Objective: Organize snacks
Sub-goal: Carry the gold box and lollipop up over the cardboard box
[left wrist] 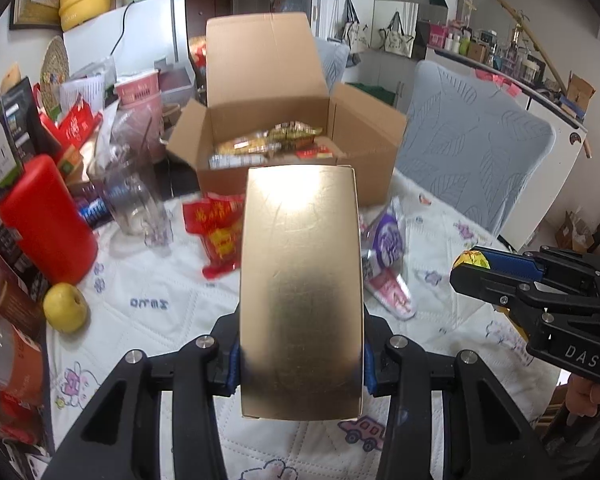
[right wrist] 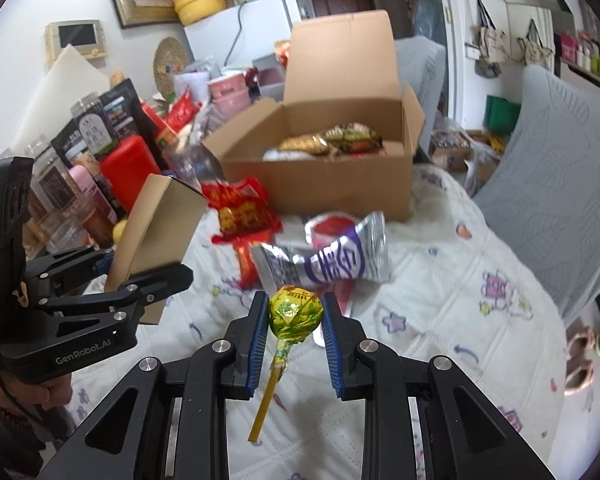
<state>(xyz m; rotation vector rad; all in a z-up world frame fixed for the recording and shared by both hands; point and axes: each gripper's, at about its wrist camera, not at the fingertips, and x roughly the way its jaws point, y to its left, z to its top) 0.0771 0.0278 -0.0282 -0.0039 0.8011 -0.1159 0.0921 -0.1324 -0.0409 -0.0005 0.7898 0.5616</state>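
My left gripper [left wrist: 300, 356] is shut on a flat gold box [left wrist: 300, 280], held above the table and pointing toward the open cardboard box [left wrist: 364, 160] with several snack packs inside. The gold box [right wrist: 156, 224] and left gripper [right wrist: 148, 276] also show at the left of the right wrist view. My right gripper [right wrist: 295, 320] is shut on a yellow-green wrapped lollipop [right wrist: 295, 311], its stick hanging down; it appears at the right of the left wrist view [left wrist: 470, 268]. On the tablecloth lie a red snack pack [right wrist: 244, 212] and a silver-purple pack [right wrist: 332, 260] before the cardboard box [right wrist: 320, 184].
The table's left side is crowded: a red canister [left wrist: 44, 220], a clear glass jug [left wrist: 128, 196], a yellow apple [left wrist: 66, 307], dark packets and pink bowls [left wrist: 140, 92]. A grey padded chair [left wrist: 472, 152] stands at the right behind the table.
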